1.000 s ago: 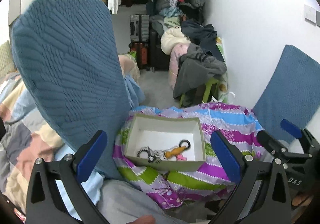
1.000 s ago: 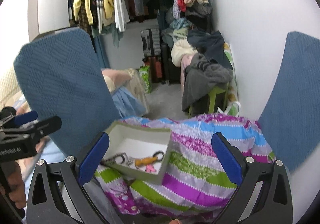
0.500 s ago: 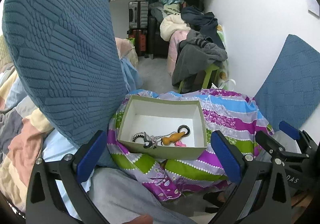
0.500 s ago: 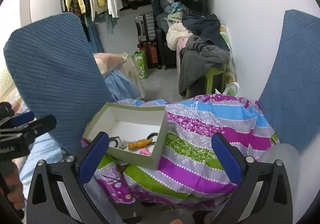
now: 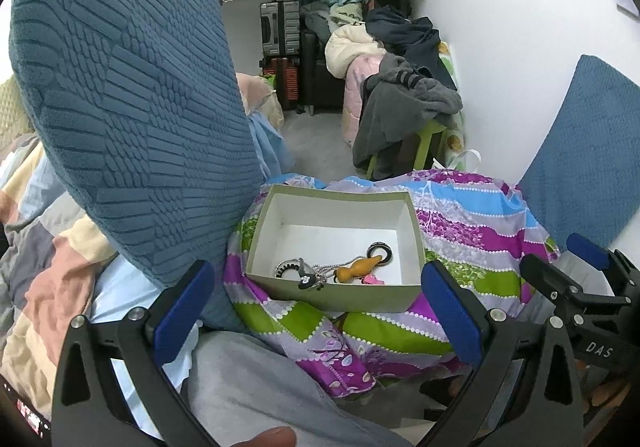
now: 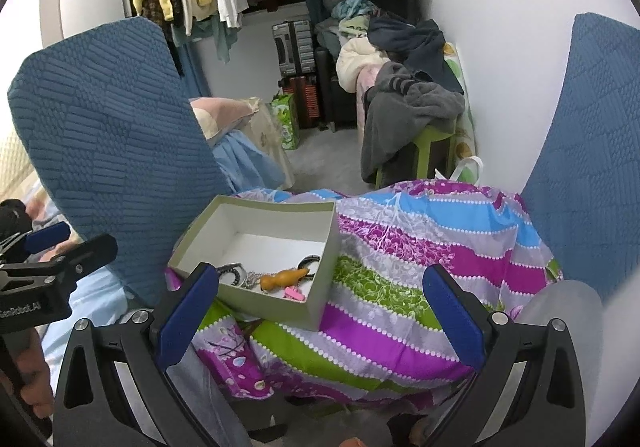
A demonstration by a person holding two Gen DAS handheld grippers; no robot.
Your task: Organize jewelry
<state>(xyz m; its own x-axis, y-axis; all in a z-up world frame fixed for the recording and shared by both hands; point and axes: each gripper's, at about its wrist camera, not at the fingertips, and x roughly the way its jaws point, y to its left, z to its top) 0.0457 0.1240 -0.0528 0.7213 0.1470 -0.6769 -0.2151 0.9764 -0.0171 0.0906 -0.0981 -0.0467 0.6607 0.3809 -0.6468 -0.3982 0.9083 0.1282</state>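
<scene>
Jewelry sits in the open box (image 5: pixel 335 247) on the striped bedding (image 6: pixel 420 255) — rings, a thin chain, an orange pendant (image 5: pixel 357 266), a pink bit. All light, small, prob. slippery; the chain is limp & tangly, so I'd pinch the pendant's fat body. Left gripper (image 5: pixel 316 311) and right gripper (image 6: pixel 316 315) both spread wide, empty, touching nothing, short of the box.
</scene>
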